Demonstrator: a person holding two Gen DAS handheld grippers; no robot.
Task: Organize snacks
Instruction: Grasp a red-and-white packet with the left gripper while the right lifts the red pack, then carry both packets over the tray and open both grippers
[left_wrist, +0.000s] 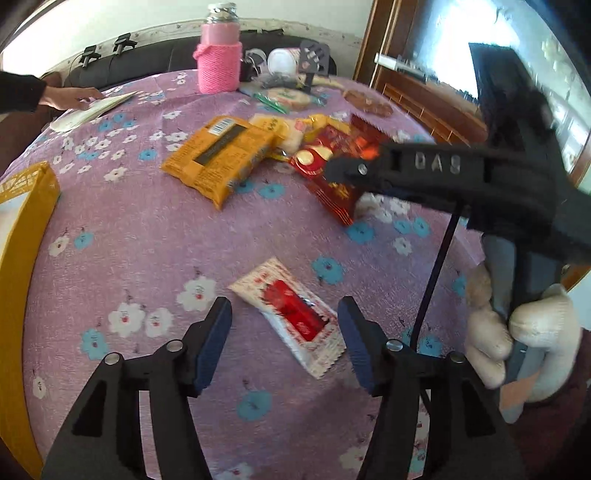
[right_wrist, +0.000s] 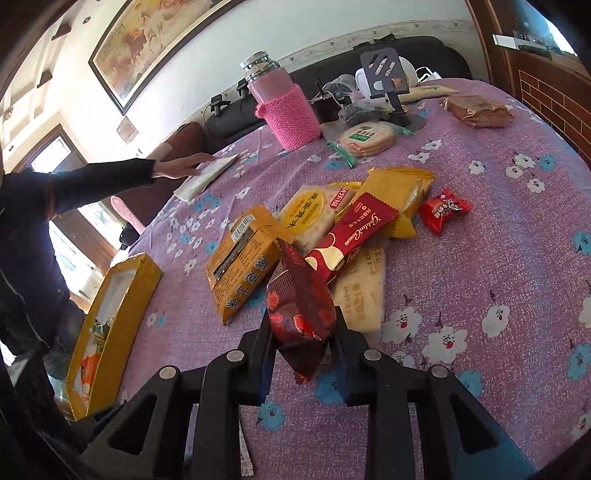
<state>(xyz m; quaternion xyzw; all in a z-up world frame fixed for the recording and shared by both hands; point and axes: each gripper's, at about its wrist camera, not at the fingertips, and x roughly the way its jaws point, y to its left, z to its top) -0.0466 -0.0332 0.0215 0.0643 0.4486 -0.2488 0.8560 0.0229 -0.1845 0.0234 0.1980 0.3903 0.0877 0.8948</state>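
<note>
At lower centre, the left gripper (left_wrist: 283, 332) stands wide apart, a white-and-red packet (left_wrist: 290, 315) lying flat between its fingers. The right gripper (right_wrist: 301, 332) is clamped on a dark red packet (right_wrist: 300, 314), low centre, before the snack pile (right_wrist: 332, 225) on the floral tablecloth (right_wrist: 480, 258). A yellow box (right_wrist: 110, 332) sits lower left.

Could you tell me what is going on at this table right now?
A person is sorting snacks with a handheld gripper in each hand. The right gripper is shut on a dark red snack packet, held above the purple floral tablecloth near the pile of snacks. The left gripper is open, its fingers either side of a white and red packet lying on the cloth. A yellow box sits at the table edge. Someone else's hand rests on papers.
</note>
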